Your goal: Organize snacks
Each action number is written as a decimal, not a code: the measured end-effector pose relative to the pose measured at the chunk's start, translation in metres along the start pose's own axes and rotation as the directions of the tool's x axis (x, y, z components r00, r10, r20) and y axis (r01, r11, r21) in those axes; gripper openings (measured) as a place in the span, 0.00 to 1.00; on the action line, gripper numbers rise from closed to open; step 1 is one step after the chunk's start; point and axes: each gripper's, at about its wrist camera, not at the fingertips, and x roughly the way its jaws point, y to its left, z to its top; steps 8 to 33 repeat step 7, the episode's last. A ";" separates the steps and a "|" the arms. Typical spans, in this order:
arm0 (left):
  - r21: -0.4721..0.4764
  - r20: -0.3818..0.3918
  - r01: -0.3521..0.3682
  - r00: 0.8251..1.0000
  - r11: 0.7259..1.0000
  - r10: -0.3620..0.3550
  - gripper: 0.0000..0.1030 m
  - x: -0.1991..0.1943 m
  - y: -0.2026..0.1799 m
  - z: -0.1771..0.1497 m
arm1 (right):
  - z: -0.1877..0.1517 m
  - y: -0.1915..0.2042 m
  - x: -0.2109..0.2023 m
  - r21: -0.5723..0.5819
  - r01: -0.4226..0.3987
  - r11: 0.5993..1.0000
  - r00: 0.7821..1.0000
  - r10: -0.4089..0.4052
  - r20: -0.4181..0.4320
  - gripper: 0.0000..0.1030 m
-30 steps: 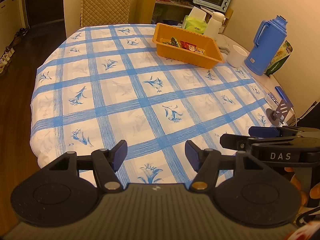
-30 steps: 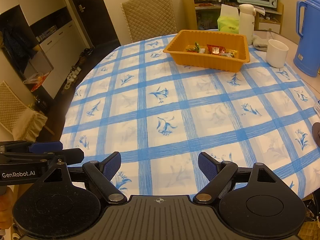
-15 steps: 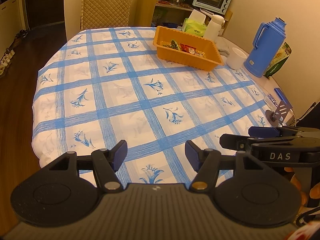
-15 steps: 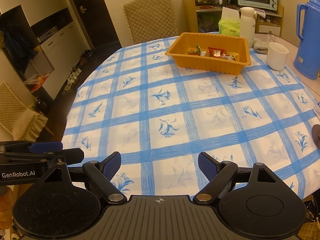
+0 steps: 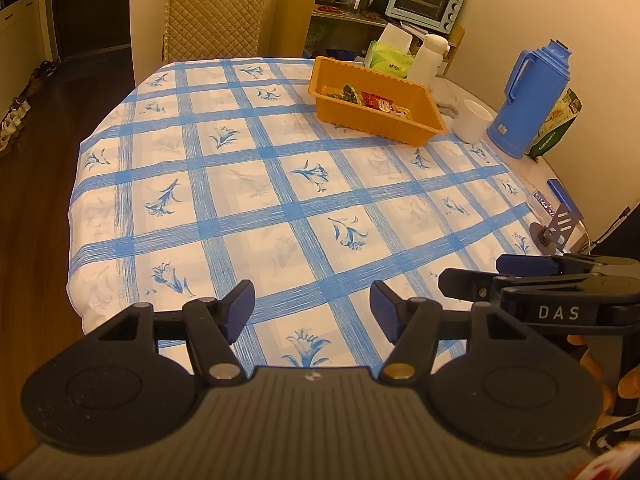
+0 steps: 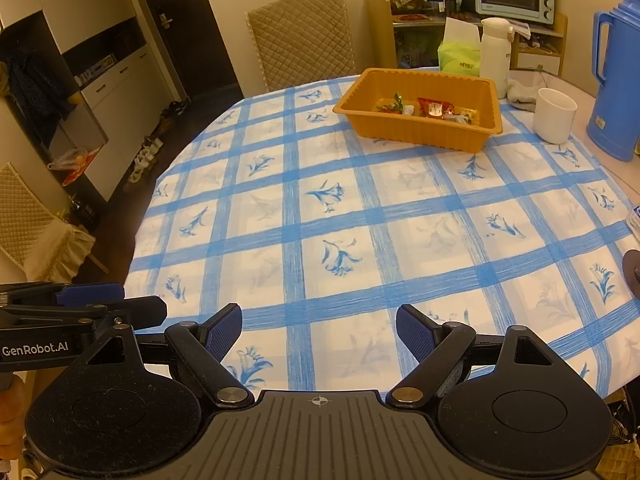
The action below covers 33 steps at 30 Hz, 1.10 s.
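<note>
An orange tray [image 5: 400, 130] stands at the far side of the table and also shows in the right wrist view [image 6: 424, 132]. Several wrapped snacks [image 5: 370, 100] lie inside it, seen too in the right wrist view [image 6: 434, 109]. My left gripper [image 5: 312, 308] is open and empty over the table's near edge. My right gripper [image 6: 319, 330] is open and empty beside it, also over the near edge. Each gripper shows at the side of the other's view.
A blue-checked cloth [image 5: 280, 208] covers the table. A white cup [image 6: 554, 116], a blue thermos jug [image 5: 532, 100], a white bottle [image 6: 494, 52] and a tissue pack [image 6: 458, 58] stand by the tray. A quilted chair [image 5: 214, 16] stands behind the table.
Both grippers have drawn back and risen a little, so the tray looks farther away. Both stay open and empty.
</note>
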 end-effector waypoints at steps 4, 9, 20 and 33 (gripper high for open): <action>-0.004 0.004 0.002 1.000 1.000 -0.002 0.60 -0.001 0.002 -0.001 | -0.001 0.001 0.000 0.000 0.001 1.000 1.000 -0.001 0.001 0.82; -0.005 0.003 0.002 1.000 1.000 -0.002 0.60 0.000 0.003 -0.002 | 0.001 0.002 -0.001 0.000 0.004 1.000 1.000 -0.004 0.001 0.82; -0.005 0.003 0.002 1.000 1.000 -0.002 0.60 0.000 0.003 -0.002 | 0.001 0.002 -0.001 0.000 0.004 1.000 1.000 -0.004 0.001 0.82; -0.005 0.003 0.002 1.000 1.000 -0.002 0.60 0.000 0.003 -0.002 | 0.001 0.002 -0.001 0.000 0.004 1.000 1.000 -0.004 0.001 0.82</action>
